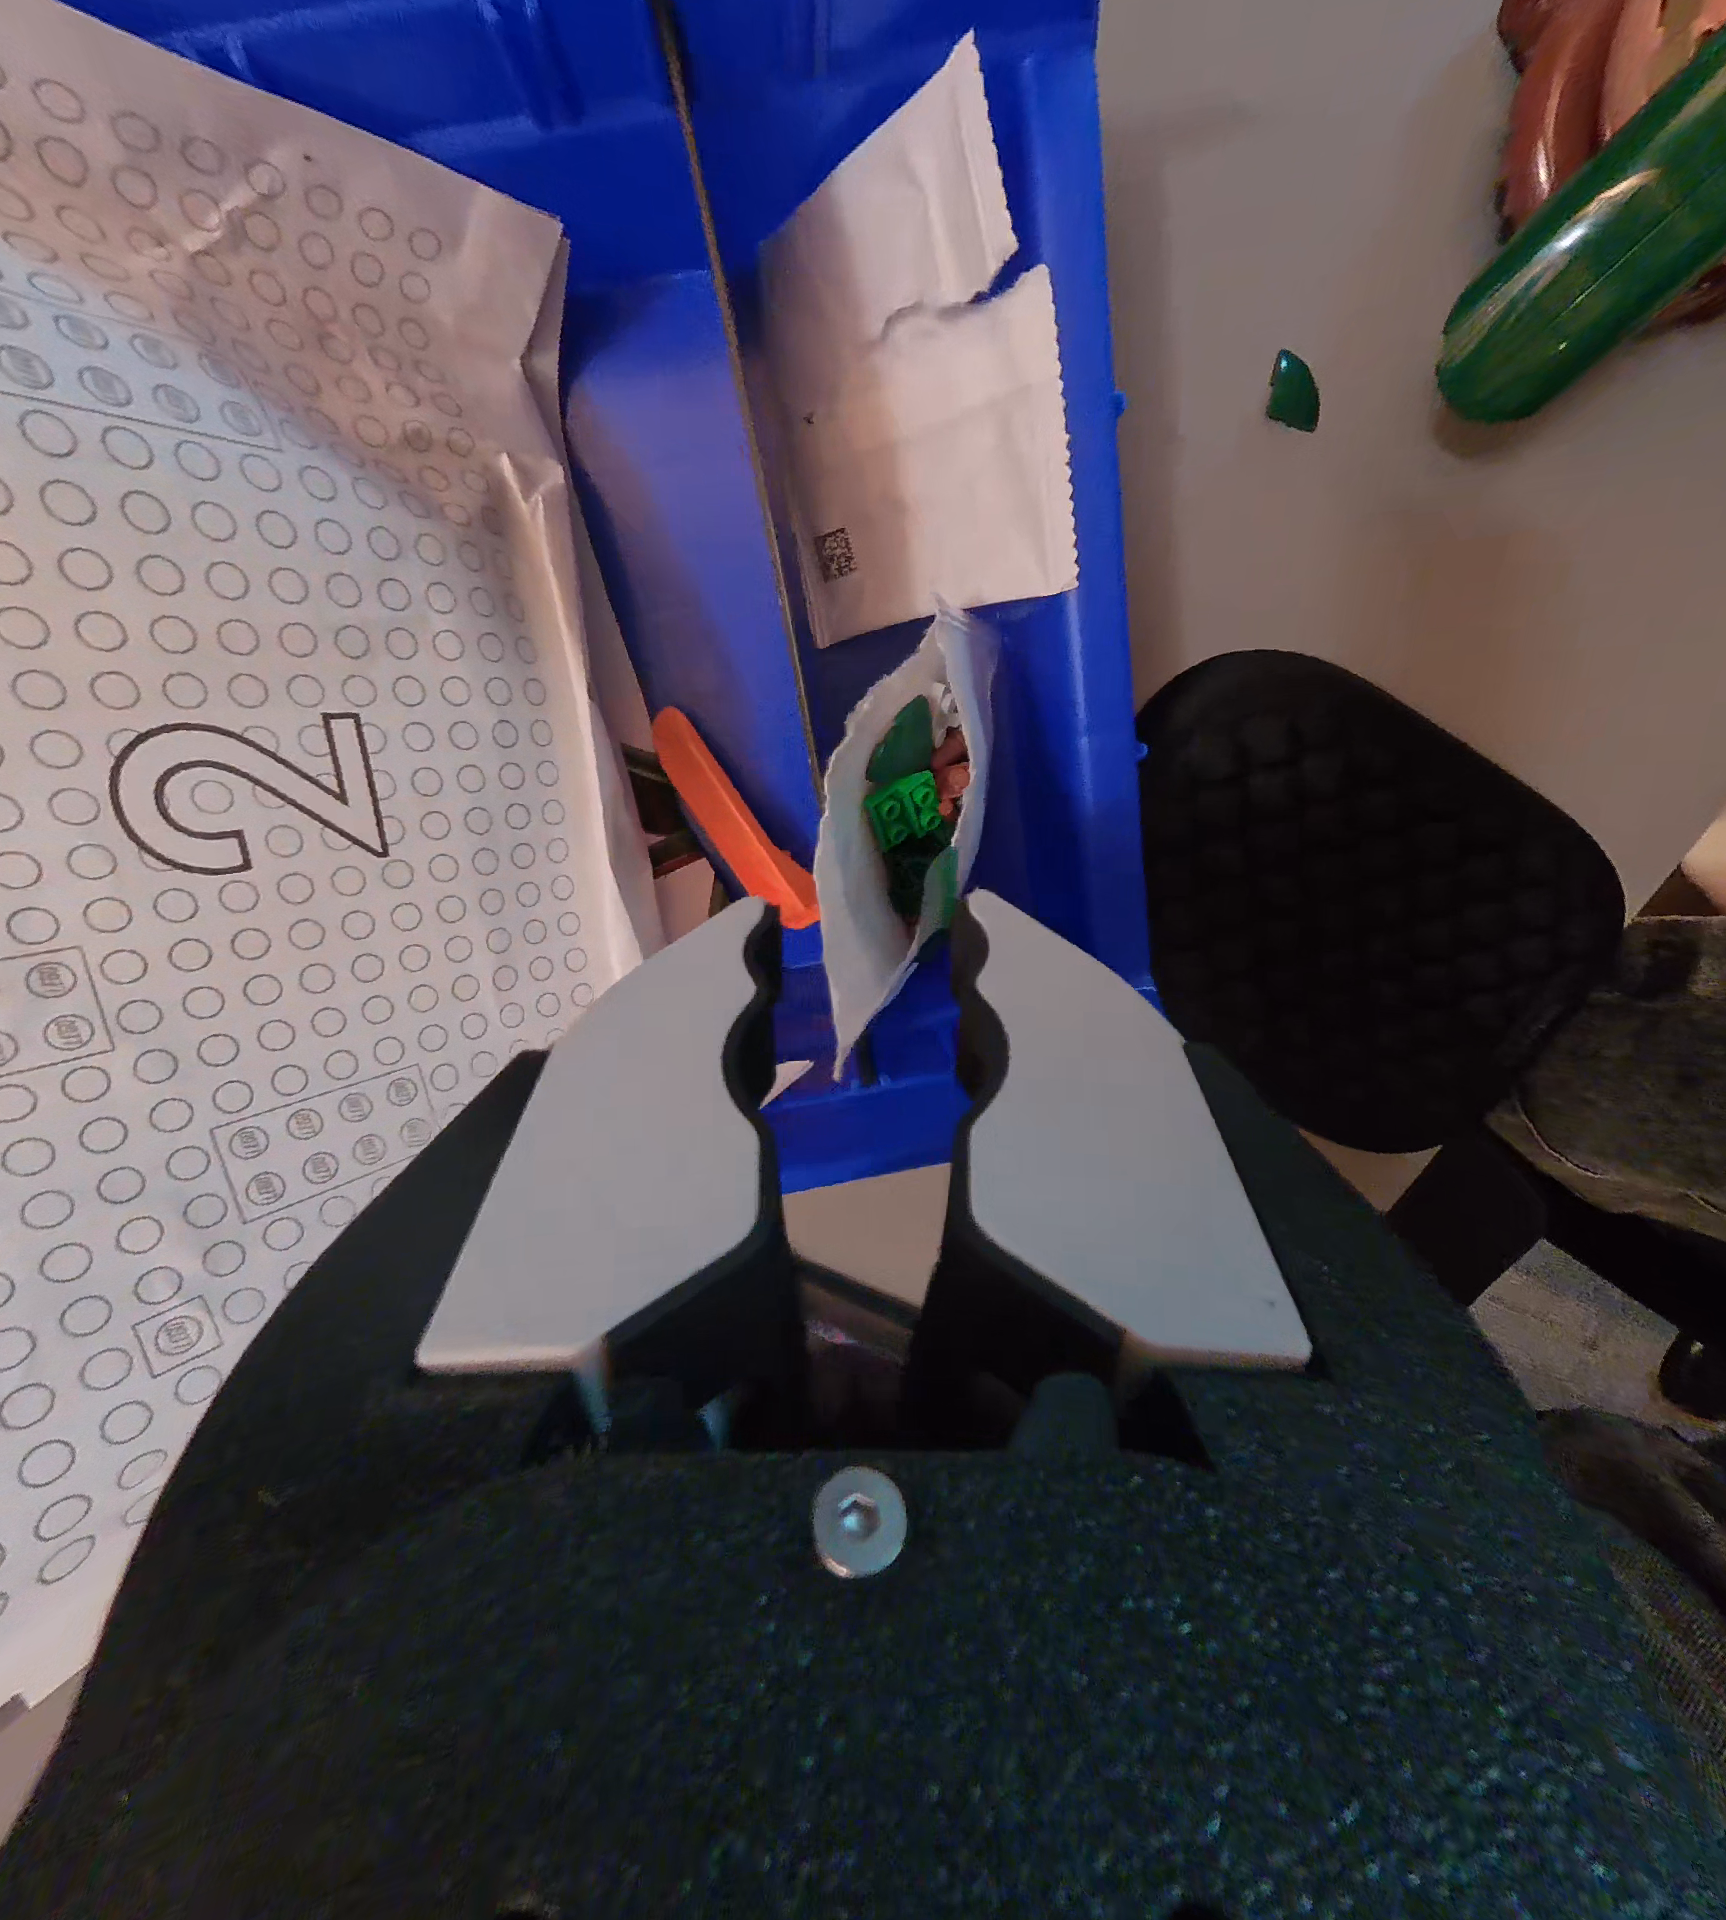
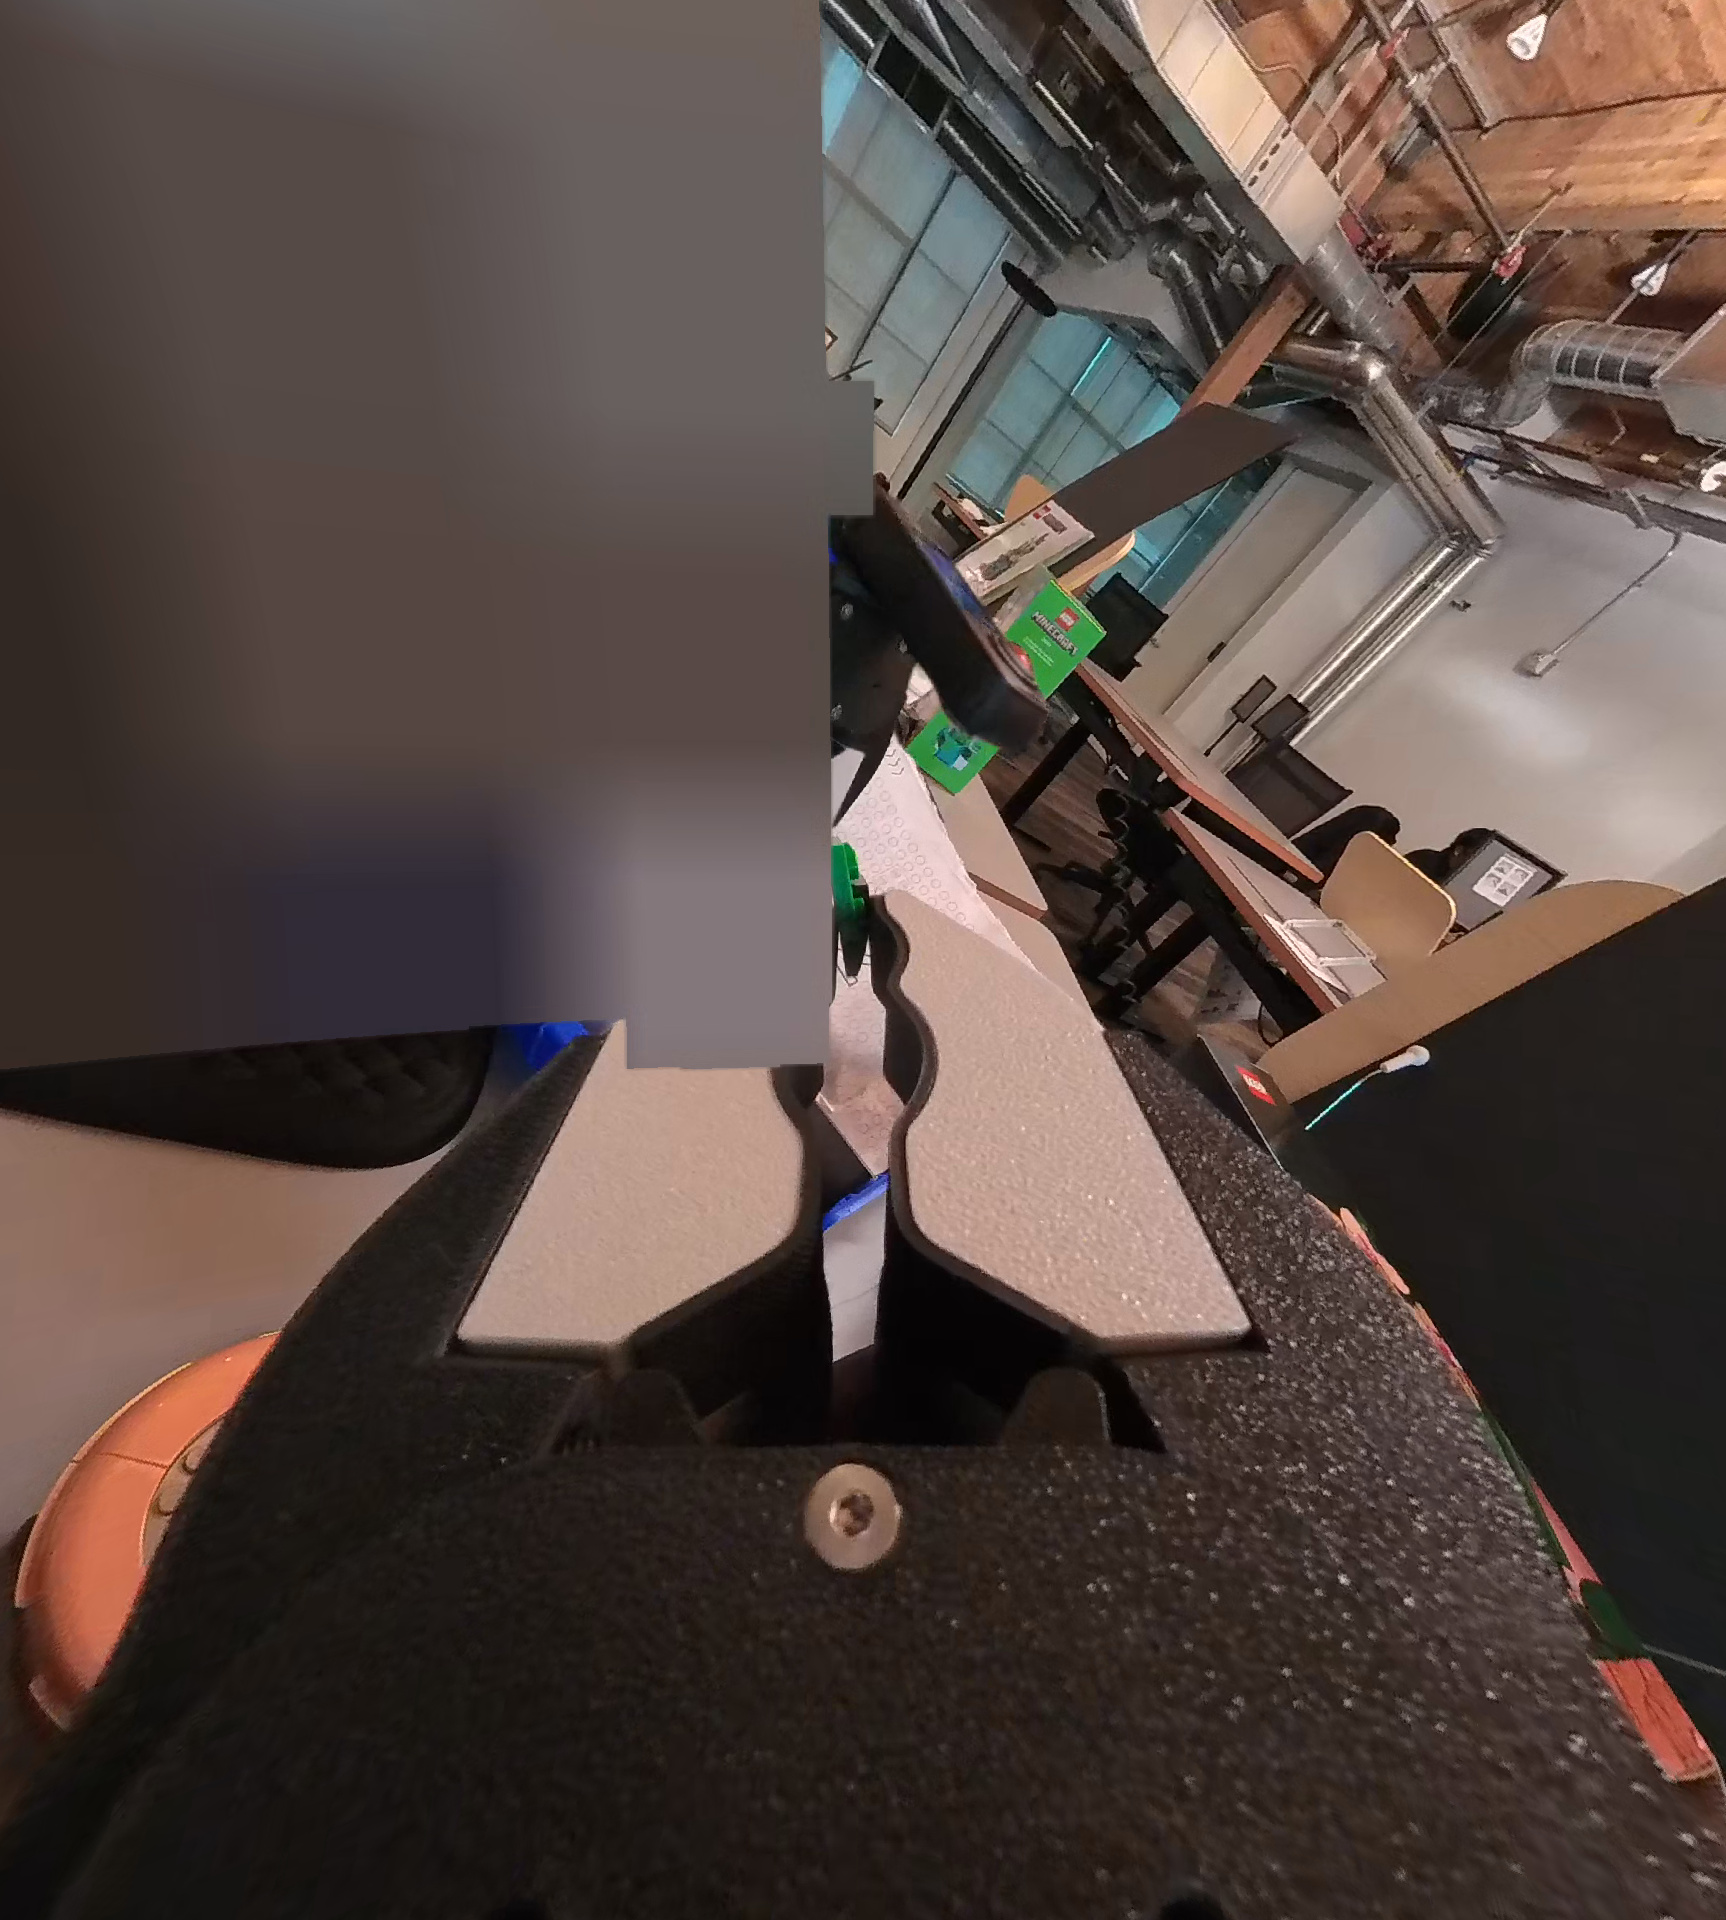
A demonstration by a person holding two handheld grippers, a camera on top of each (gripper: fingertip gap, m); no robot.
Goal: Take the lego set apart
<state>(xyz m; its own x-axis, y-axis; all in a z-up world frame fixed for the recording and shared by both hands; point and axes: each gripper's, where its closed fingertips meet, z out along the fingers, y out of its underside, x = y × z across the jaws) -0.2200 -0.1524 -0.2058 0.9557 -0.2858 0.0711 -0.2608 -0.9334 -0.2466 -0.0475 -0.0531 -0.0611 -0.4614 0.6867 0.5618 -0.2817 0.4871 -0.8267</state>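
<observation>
Judging from how things lie, the work looks well advanced: loose green and brown bricks (image 1: 906, 800) sit inside a torn white paper bag (image 1: 869, 935) in a blue bin (image 1: 1035, 727), one dark green piece (image 1: 1293, 390) lies stray on the tabletop (image 1: 1358, 540), and a built green and brown section (image 1: 1607, 197) is left at the upper right. The left gripper (image 1: 864, 920) stands with its jaws narrowly apart and empty, just short of the bag's mouth, while the right gripper (image 2: 854, 956) is partly masked, a slim gap showing, so I cannot tell its state. Writing shows on a large dotted paper bag (image 1: 215, 623) and on green boxes (image 2: 1051, 634) far off, which I leave unread
</observation>
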